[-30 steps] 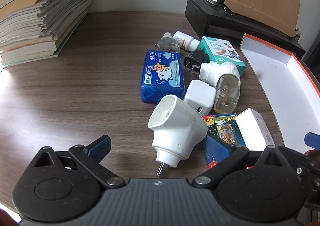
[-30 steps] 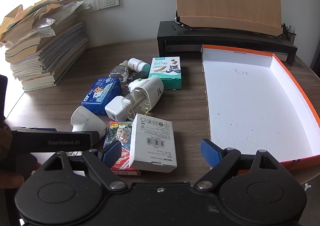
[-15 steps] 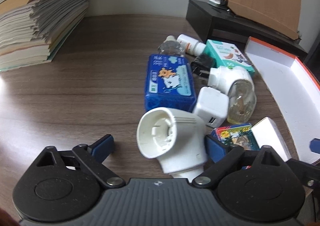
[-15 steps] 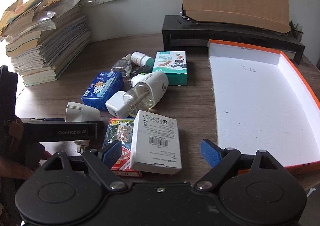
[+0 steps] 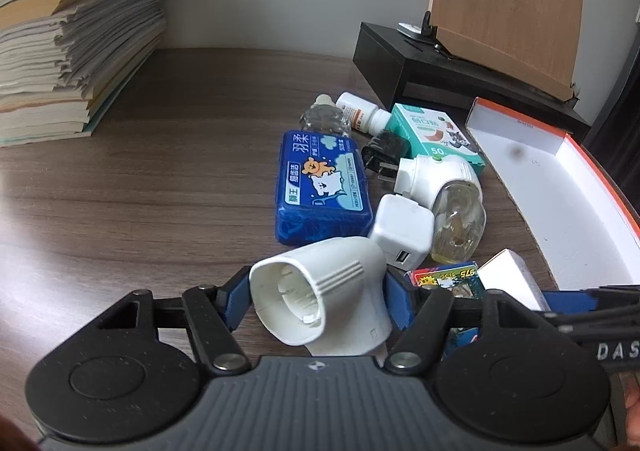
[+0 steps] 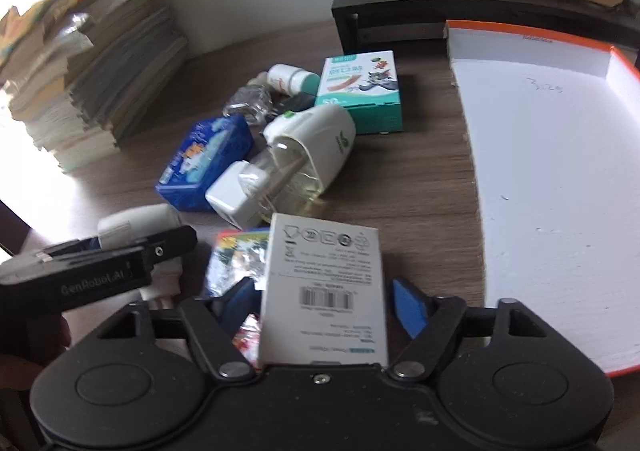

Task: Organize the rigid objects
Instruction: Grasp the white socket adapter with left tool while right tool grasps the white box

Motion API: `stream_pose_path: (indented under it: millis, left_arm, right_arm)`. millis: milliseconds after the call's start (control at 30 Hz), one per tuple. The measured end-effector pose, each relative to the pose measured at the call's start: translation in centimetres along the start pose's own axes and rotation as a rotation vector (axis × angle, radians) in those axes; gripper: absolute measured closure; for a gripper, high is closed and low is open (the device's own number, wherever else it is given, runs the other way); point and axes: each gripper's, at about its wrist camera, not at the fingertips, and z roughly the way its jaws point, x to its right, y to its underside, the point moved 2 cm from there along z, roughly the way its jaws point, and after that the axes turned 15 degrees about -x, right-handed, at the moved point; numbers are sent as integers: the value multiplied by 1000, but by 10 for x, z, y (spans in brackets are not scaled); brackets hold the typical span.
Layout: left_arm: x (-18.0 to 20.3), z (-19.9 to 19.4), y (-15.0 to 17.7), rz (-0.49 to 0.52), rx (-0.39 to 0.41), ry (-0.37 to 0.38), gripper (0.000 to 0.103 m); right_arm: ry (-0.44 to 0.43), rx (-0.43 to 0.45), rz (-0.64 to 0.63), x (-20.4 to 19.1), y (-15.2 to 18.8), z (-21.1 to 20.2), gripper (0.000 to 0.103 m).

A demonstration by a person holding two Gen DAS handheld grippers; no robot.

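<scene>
Both grippers have narrowed from wide open: the left gripper (image 5: 316, 301) is closing onto the white plug adapter (image 5: 320, 301) between its pads, the right gripper (image 6: 320, 305) closing around the white box (image 6: 324, 291), not yet gripping; lifting likely follows.

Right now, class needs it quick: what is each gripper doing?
Left gripper: jaws closing, pads against the white angled plastic plug adapter.
Right gripper: jaws closing around the white barcoded cardboard box, right pad not yet touching.
</scene>
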Motion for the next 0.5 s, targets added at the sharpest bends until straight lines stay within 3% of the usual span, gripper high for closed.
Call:
stream_pose_path:
  millis: [500]
  left_arm:
    - [15,-32,0,-68,45,-1,36]
  right_arm:
    - [94,108,-67,10,-11,-56,28]
